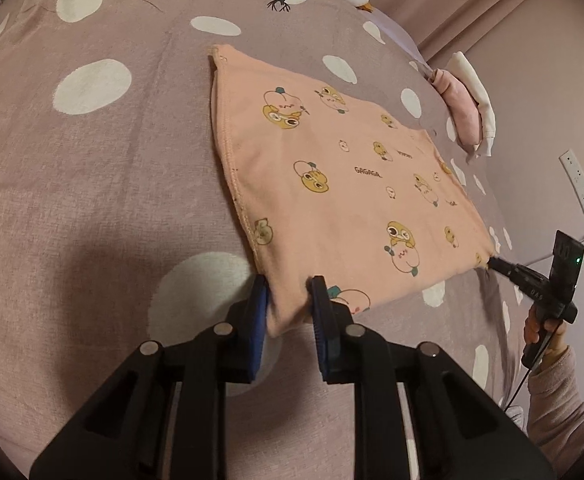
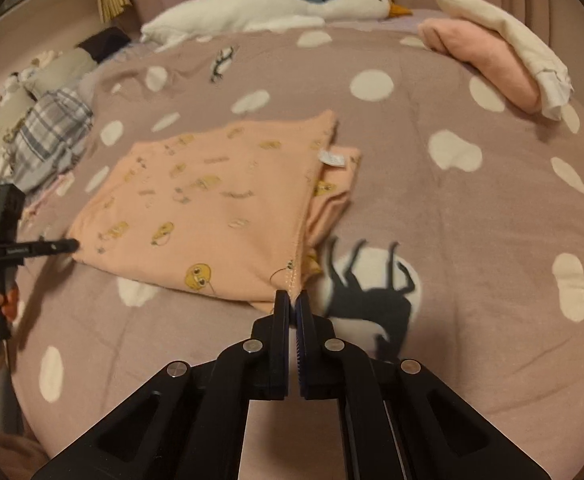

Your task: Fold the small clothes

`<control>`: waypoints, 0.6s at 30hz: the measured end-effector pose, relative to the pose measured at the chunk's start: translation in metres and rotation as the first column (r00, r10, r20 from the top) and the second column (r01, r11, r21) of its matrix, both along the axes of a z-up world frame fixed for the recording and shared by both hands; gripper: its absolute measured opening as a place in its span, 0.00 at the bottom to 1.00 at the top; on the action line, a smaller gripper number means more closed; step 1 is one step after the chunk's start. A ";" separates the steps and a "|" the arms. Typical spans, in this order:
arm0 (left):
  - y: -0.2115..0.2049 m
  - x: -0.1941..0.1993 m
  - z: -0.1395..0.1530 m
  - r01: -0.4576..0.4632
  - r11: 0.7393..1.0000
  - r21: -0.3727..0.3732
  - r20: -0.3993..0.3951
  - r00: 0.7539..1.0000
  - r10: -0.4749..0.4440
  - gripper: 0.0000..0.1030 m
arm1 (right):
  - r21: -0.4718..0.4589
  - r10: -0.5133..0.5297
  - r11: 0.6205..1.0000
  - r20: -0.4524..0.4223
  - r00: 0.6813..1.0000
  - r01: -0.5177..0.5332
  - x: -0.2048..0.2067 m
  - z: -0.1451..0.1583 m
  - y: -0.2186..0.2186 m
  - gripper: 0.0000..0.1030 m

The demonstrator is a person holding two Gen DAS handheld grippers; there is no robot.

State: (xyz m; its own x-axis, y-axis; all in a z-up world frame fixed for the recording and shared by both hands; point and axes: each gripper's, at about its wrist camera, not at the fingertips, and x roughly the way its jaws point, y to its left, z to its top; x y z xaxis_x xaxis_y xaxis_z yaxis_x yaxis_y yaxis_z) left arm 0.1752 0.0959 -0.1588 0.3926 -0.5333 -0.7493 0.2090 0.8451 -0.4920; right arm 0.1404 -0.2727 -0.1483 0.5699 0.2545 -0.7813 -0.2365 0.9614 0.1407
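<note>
Both near corners of the peach garment (image 1: pixel 332 184) sit in my grip. My left gripper (image 1: pixel 290 296) clamps one corner; my right gripper (image 2: pixel 292 300) pinches the other on the spotted bed (image 1: pixel 92 160).

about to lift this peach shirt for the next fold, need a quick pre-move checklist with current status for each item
1. Right gripper clamped on the peach garment at its near seam corner: ok, jaws shut on the hem.
2. Left gripper gripping its corner: cannot tell; cloth sits between the fingers, but a firm pinch is unclear.
3. Both grippers on opposite near corners: ok.
4. Garment lying flat on the dotted bedspread: ok on top; layers at the far right edge look uneven.
5. Folded pink and white stack apart from the garment: ok.
6. Goose plush clear of the fold path: ok.
</note>
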 end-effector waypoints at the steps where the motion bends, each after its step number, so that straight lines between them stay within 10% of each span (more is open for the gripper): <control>1: 0.000 0.000 0.001 0.005 1.000 0.003 -0.005 1.000 -0.005 0.20 | -0.025 0.020 0.999 -0.010 1.000 -0.021 -0.001 -0.002 0.004 0.03; 10: 0.009 0.000 0.004 0.023 0.999 0.034 -0.035 0.999 -0.022 0.23 | -0.041 0.017 0.999 -0.125 0.992 -0.022 -0.002 -0.026 0.005 0.03; 18: 0.018 -0.011 0.035 -0.009 0.997 0.081 0.058 0.998 0.004 0.20 | 0.034 -0.009 0.999 -0.002 1.000 0.009 -0.017 0.018 0.003 0.03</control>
State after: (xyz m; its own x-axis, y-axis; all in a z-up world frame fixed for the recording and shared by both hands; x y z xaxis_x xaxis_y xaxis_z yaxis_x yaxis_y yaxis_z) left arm 0.1640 0.1134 -0.1241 0.4397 -0.4688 -0.7660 0.2297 0.8833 -0.4087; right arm 0.1231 -0.2694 -0.1302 0.5713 0.2757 -0.7731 -0.2274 0.9582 0.1736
